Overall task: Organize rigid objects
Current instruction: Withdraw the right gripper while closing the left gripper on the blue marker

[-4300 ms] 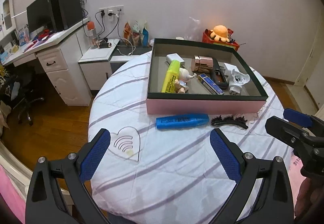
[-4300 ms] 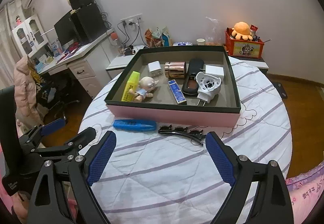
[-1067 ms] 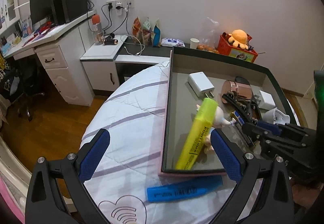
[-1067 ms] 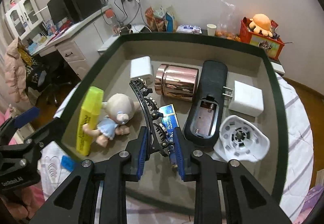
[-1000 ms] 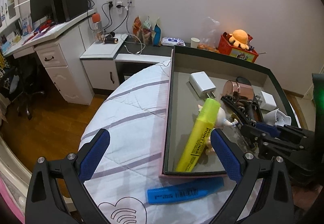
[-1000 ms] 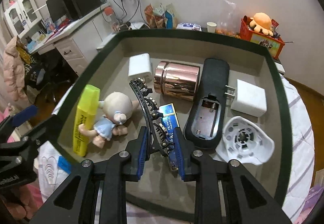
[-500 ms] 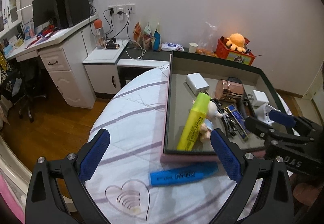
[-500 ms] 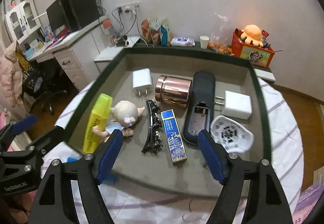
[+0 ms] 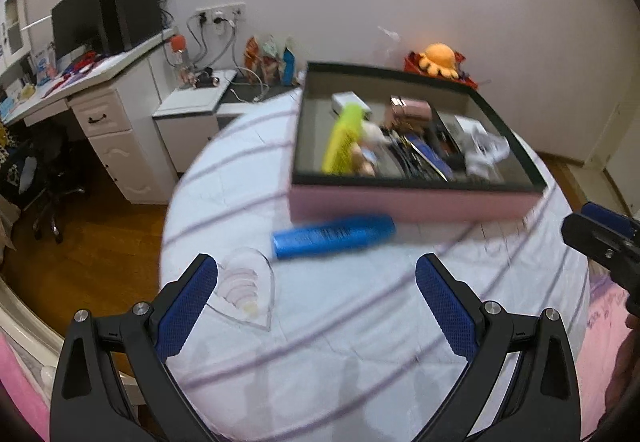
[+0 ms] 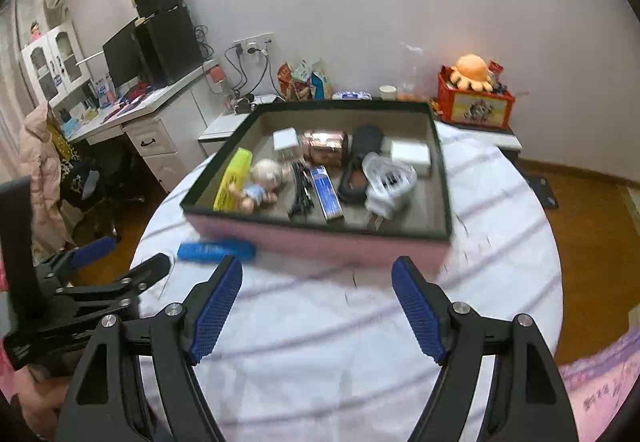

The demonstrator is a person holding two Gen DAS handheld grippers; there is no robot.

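A pink box with a dark rim (image 9: 408, 204) (image 10: 320, 240) stands on the round striped table. Inside lie a yellow highlighter (image 10: 234, 178), a small doll (image 10: 262, 182), the black hair clip (image 10: 302, 188), a blue flat pack (image 10: 327, 192), a copper tin (image 10: 322, 148), a black remote (image 10: 358, 162) and white chargers (image 10: 388, 186). A blue tube (image 9: 334, 236) (image 10: 216, 251) rests on the table in front of the box, beside a clear heart-shaped piece (image 9: 246, 292). My left gripper (image 9: 316, 306) hovers open over the table's front. My right gripper (image 10: 316, 306) is open and empty, drawn back from the box.
A white desk with a monitor and speakers (image 10: 156, 50) stands at the left. A low cabinet with cables and snack packs (image 9: 268, 58) sits behind the table. A red box with an orange plush (image 10: 474, 90) is at the back right. Wooden floor surrounds the table.
My right gripper let go of the black hair clip inside the box, opened, and drew back and upward. My left gripper also pulled back toward the table's front.
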